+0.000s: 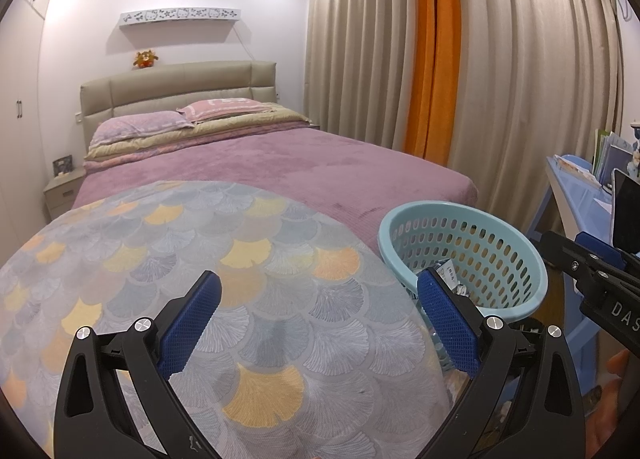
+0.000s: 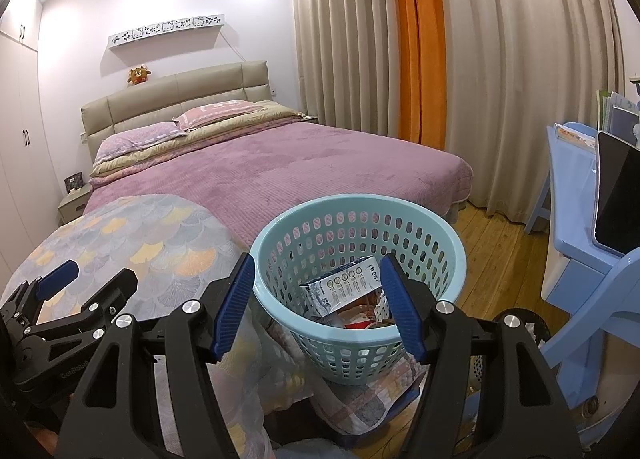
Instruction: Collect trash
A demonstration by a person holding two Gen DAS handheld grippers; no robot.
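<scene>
A light blue perforated basket (image 2: 360, 203) stands on a chequered cloth beside the patterned cover (image 1: 248, 259). In it lie a crumpled white carton (image 2: 348, 283) and other wrappers; in the left wrist view only a scrap shows inside the basket (image 1: 460, 215). My right gripper (image 2: 318, 271) hangs open over the basket's near rim, its blue pads (image 2: 236, 299) apart with nothing between them. My left gripper (image 1: 320, 287) is open and empty above the fan-patterned cover, left of the basket. It also shows in the right wrist view as the left gripper (image 2: 98, 275).
A bed with a purple blanket (image 2: 280, 163) fills the middle. Beige and orange curtains (image 2: 440, 59) hang at the right. A blue desk (image 2: 576, 187) with a dark screen (image 2: 616, 203) stands at the far right, over a wooden floor (image 2: 500, 235). A nightstand (image 1: 64, 187) is at the left.
</scene>
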